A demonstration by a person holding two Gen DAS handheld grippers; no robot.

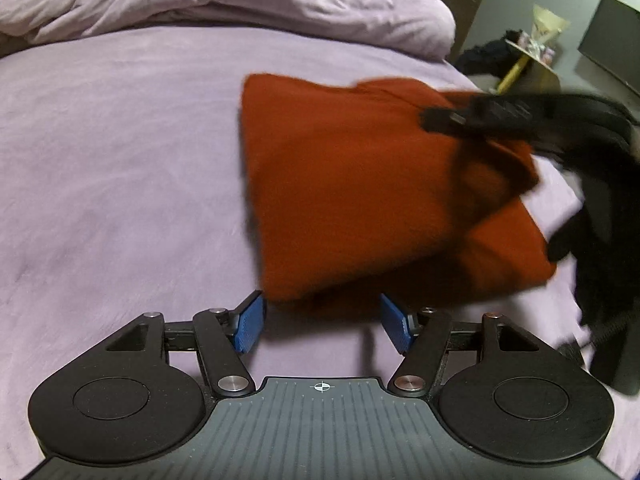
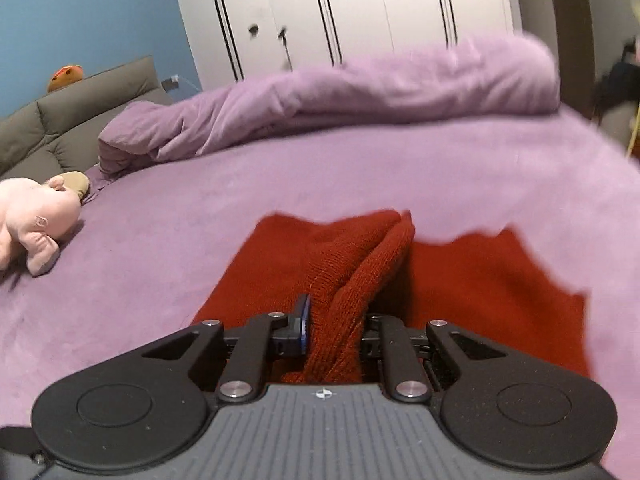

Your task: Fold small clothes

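Nearest in the right wrist view, the right claw is seen closed on a bunched fold of the rust-red knitted garment. One blue pad is pressed against the cloth; the other pad is hidden behind it. The fold is probably pinched this way so that it can be lifted and laid over the rest of the garment.

In the left wrist view, the left claw is seen open, with its two blue pads apart and nothing between them. It is held just at the near edge of the red garment, perhaps ready to take or hold down that edge. Whether it touches the cloth cannot be told.

The garment is spread on the lilac bed sheet, with one part raised by the right claw. Only the left view shows this lift from the side, with the dark claw gripping the far corner.

Farther off, a rolled lilac blanket is lying across the bed. Only the right view shows a pale pink soft toy, a grey padded headboard and white wardrobe doors.
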